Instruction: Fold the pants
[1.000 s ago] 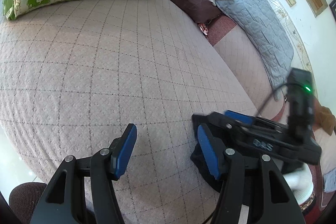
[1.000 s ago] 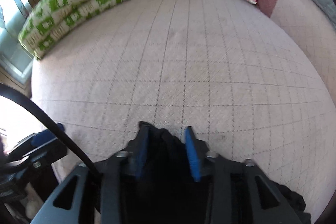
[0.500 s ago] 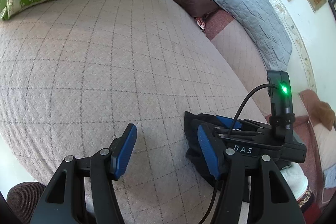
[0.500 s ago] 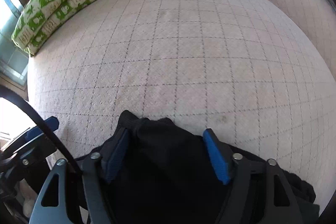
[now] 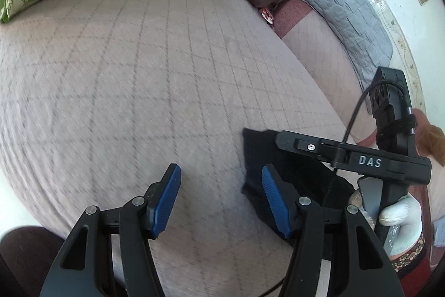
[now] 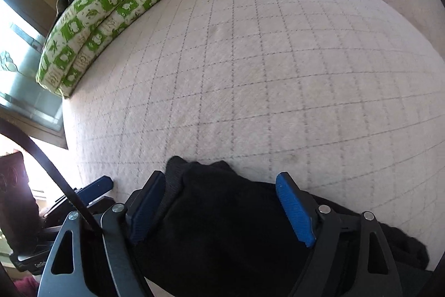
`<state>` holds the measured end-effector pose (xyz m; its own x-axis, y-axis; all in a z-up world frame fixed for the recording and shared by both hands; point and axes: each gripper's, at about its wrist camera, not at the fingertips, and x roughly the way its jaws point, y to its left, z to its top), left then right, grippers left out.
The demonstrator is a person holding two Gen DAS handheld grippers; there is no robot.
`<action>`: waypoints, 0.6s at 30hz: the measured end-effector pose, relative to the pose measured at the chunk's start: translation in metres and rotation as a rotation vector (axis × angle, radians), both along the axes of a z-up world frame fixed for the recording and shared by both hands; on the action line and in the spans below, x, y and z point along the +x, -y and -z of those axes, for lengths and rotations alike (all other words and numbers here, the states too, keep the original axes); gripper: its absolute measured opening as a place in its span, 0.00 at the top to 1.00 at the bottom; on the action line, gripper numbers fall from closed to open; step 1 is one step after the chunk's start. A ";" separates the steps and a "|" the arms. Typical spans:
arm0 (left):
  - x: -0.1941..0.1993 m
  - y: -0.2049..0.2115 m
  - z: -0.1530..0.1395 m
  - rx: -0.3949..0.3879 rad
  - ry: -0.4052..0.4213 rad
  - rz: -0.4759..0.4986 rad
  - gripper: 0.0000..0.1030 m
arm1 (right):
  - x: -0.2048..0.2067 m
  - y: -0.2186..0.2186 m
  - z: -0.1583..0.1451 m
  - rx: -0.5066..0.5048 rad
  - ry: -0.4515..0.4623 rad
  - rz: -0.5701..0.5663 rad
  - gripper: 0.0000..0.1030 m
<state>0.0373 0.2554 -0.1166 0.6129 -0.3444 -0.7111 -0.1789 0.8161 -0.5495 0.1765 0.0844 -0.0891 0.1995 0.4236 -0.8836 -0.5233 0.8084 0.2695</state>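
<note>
The pants lie bunched at the bed edge, bottom of the frame. Both the right gripper and left gripper gape wide, holding nothing (pants merely between the right's jaws). A careless grab may drag them off. Only the left view shows the gloved hand

White capital letters "DAS" stand on the side of the black body of the right claw, seen from the left wrist view, just right of a small silver screw. In the right wrist view, small pale lettering sits on the lower edge of the black body of the left claw, at the bottom left corner of the frame; it begins with "Go" but the rest is too small and blurred to read. No other text, number or sign can be read.
</note>
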 end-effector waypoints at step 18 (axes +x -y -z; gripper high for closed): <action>-0.022 -0.020 0.006 -0.080 0.053 -0.083 0.42 | -0.021 -0.060 0.013 -0.171 0.102 -0.149 0.79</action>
<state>0.0154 0.2758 -0.1231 0.6779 -0.3452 -0.6491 -0.2131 0.7527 -0.6229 0.1558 0.1448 -0.1023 0.2380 0.3014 -0.9233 -0.6577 0.7495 0.0751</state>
